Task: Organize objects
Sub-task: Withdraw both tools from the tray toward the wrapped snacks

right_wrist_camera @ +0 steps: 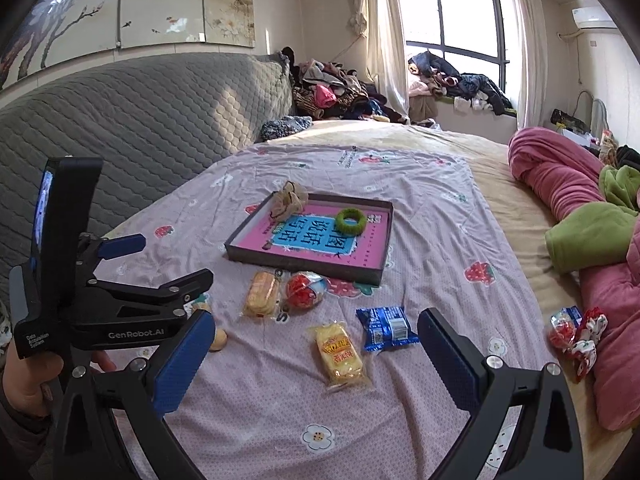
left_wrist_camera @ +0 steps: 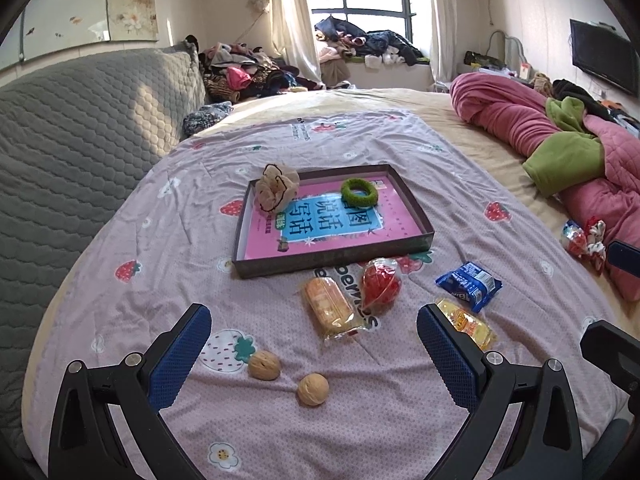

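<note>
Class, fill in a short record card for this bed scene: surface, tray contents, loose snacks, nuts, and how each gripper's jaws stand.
surface: strawberry-print sheet on a bed
tray: shallow dark tray lined with a pink book
in tray: green hair ring; beige scrunchie at the far left corner, overlapping the rim
loose snacks: orange cake packet, red packet, blue packet, yellow packet
nuts: two walnuts, apart
left gripper: jaws open, empty
right gripper: jaws open, empty
</note>
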`<state>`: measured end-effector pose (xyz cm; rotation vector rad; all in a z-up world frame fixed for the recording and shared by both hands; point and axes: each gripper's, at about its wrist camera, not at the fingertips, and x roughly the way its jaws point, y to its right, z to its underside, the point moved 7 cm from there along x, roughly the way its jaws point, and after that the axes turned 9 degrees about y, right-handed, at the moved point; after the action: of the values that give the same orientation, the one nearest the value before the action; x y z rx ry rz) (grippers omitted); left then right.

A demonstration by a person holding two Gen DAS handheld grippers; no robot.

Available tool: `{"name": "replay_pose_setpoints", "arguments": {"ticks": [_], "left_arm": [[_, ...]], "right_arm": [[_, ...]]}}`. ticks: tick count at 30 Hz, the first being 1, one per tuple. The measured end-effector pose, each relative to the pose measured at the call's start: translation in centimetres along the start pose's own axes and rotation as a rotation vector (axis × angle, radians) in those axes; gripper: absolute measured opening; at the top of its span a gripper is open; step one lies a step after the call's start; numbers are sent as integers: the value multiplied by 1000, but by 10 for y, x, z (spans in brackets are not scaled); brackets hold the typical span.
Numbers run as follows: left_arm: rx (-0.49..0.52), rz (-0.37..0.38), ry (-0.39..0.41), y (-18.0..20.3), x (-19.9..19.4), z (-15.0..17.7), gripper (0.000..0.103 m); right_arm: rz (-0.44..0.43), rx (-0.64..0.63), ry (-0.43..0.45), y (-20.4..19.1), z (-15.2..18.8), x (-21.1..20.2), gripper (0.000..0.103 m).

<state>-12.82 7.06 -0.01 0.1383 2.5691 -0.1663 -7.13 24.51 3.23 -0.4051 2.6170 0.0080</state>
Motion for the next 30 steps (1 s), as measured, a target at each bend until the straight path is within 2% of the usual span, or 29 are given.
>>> {"name": "replay_pose_setpoints", "arguments": {"ticks": [11, 16, 30], "left_arm": [[9, 8, -52, 1, 21, 20, 103], [9, 13, -58, 1, 30, 29, 103], [-1, 12, -101, 0, 49, 41, 103]], "right_arm": [[29, -6, -49, 9, 26, 23, 102], [16, -17, -94, 5, 40, 38, 102], [2, -14, -140, 2, 58, 61, 102]]}}
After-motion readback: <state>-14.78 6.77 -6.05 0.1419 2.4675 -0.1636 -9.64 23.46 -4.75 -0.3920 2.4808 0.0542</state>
